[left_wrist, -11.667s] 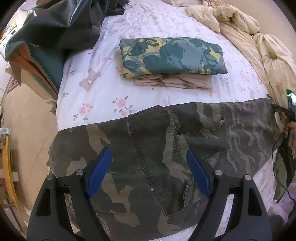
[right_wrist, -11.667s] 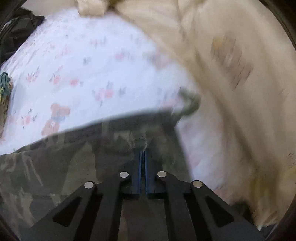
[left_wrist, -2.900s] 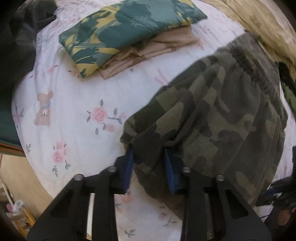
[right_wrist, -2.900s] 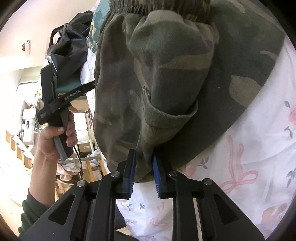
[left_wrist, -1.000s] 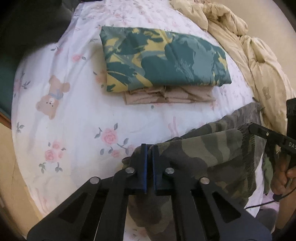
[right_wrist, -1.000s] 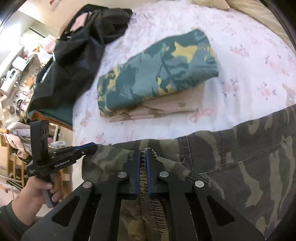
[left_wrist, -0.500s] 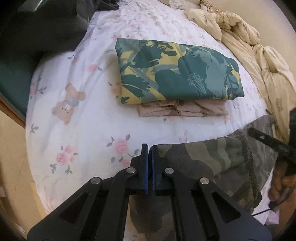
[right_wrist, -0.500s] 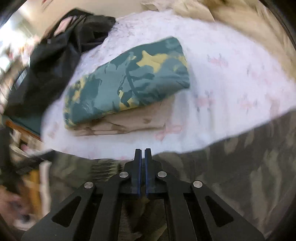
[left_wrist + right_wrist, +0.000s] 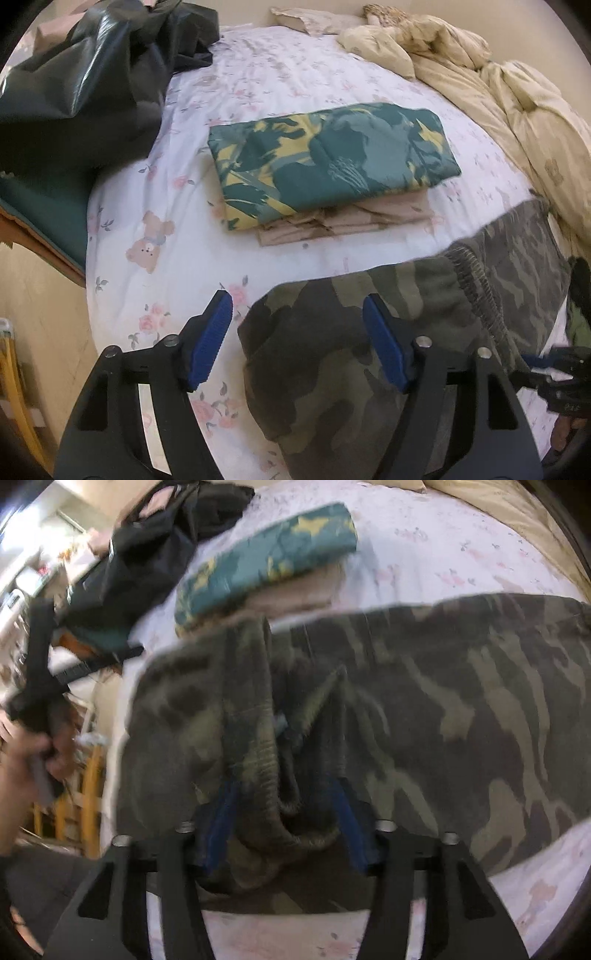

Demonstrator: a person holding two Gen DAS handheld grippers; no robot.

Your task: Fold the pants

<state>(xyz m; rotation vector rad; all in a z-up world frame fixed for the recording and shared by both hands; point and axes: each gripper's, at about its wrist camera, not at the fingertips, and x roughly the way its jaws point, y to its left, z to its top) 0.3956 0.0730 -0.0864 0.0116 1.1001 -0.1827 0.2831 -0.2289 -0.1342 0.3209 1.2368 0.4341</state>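
Floral sheet [image 9: 280, 236] with bear print covering mid-frame. Folded green-and-yellow cloth [image 9: 332, 166] stacked on folded beige cloth [image 9: 354, 221], centre of left wrist view; same stack blurred at upper centre of right wrist view. Black bag [image 9: 92, 77] heaped at upper left. Cream duvet [image 9: 517, 110] bunched along upper right edge. Yellow frame [image 9: 88, 786] at lower left, right wrist view.
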